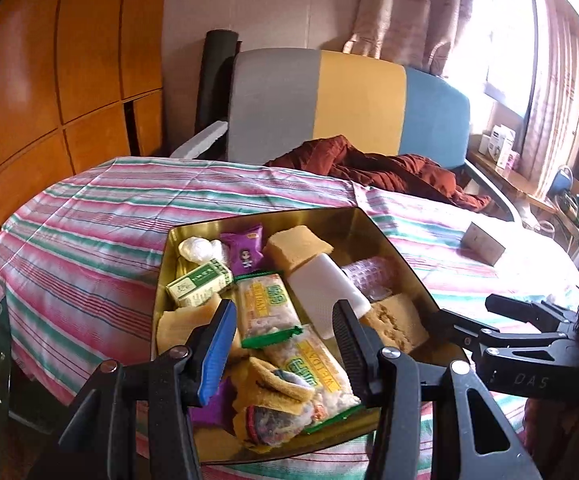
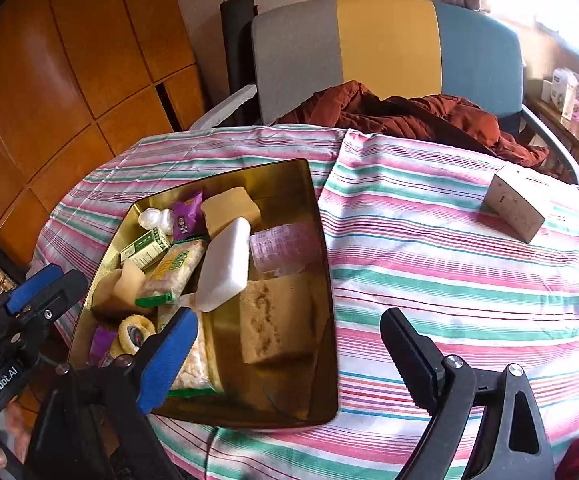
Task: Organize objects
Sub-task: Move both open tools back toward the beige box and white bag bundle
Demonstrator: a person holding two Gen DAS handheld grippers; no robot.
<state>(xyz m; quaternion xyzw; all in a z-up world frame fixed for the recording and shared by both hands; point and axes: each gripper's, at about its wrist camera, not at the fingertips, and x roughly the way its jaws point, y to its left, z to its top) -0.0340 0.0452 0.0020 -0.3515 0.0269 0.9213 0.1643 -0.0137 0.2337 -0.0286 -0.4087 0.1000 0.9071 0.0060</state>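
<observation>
Right tongs (image 2: 289, 316): gaping wide, gripping nothing, hovering over the near right part of the tin and pointing down. Left tongs (image 1: 285, 312): standing part open, narrower than right, pinching nothing, hanging over the near half of the tin.

Striped cloth (image 2: 449, 280): covering the whole table, lying mostly bare on the right.

Gold tin (image 2: 225, 166): sitting left of centre, already packed with sponges, white block (image 2: 225, 268), snack bars, purple packet and green carton.

Small grey box (image 2: 515, 208): lying alone on the cloth, far right, well apart from the tin, looking like the last thing left out.

Key relation: lying far and right of the right tongs, with open cloth between. Long axis seeming to run far left to near right, so likely needing jaws set across that line. Nearer by far: right hand; left tongs sitting on the tin's other side.

Probably calling for reaching out far-right with the right tongs, squaring up, then carrying back left.

Risk: tin looking crowded, leaving bare floor only at its near end.
</observation>
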